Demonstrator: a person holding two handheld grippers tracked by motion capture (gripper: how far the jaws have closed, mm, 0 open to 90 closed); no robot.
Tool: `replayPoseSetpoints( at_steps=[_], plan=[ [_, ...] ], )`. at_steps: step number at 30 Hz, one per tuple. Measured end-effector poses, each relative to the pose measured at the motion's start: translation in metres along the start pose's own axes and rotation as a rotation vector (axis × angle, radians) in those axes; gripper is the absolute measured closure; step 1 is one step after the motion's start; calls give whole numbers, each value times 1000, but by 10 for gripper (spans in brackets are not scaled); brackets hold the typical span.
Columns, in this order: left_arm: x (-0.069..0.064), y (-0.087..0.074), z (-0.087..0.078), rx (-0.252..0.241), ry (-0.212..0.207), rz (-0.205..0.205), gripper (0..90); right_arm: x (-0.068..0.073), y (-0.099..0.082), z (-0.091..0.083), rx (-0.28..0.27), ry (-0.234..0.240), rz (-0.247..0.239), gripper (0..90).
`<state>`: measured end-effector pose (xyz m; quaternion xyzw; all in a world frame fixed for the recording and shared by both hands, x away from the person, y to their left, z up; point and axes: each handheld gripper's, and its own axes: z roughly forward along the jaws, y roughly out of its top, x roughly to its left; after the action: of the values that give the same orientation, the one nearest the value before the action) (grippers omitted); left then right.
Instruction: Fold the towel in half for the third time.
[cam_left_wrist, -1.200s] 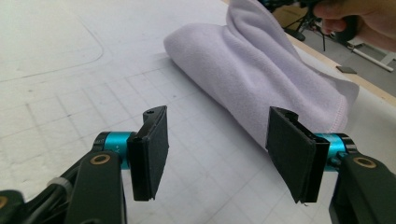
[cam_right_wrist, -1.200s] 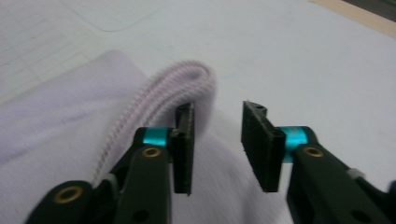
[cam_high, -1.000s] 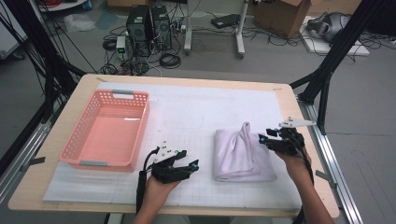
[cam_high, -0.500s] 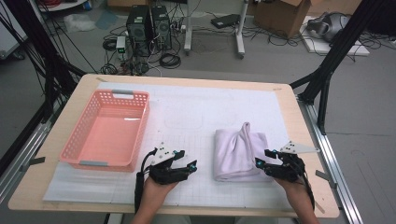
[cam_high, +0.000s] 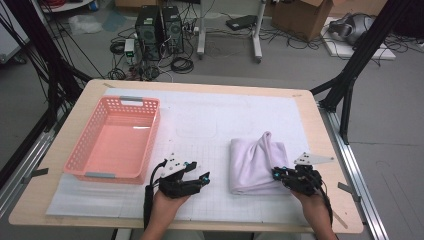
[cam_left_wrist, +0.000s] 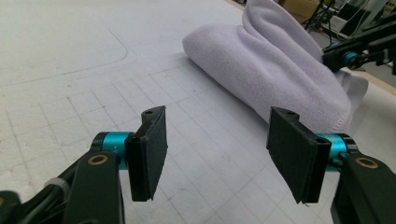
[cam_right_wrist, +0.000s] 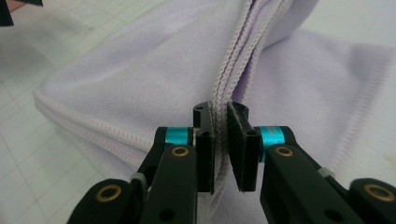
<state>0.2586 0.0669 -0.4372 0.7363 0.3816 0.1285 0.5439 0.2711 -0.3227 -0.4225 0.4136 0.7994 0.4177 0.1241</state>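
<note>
Item: lilac towel, folded on the counter right of the pink basket; right tongs pinch its stitched hems, left tongs gape empty; risk: thin hem-grip slipping, fold spilling open.

You had a pale lilac, soft folded towel with stitched hems on a white mat printed with a faint grey grid. Your black grippers carried turquoise collars, and the perforated plastic basket was salmon pink.
</note>
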Motion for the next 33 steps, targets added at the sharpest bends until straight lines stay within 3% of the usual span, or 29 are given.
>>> replayPoseSetpoints(
  at_steps=[6,10,14,16,19,20,24,27,30,33],
  plan=[
    [1,0,1,-5,-1,-7,386,-5,-8,-30,2,-95,30,817],
    [1,0,3,-3,-2,-10,386,-8,-17,-35,62,-138,56,813],
    [2,1,3,-4,-2,-12,386,-7,-16,-38,86,-127,63,772],
    [2,1,3,-4,-2,-11,386,-6,-13,-41,47,-129,63,650],
    [3,1,3,-6,1,-16,386,-11,-8,-42,-23,-126,89,586],
    [3,1,3,-7,2,-21,386,-15,-5,-39,-47,-123,95,575],
    [3,0,3,-6,4,-23,386,-27,6,-20,-40,-142,109,547],
    [3,-1,5,-1,2,-22,386,-38,17,-3,-62,-139,148,543],
    [2,-2,8,11,-4,-22,386,-46,25,10,-44,-161,167,557],
    [1,-3,10,20,-13,-24,386,-62,26,27,-3,-79,208,819]
  ],
)
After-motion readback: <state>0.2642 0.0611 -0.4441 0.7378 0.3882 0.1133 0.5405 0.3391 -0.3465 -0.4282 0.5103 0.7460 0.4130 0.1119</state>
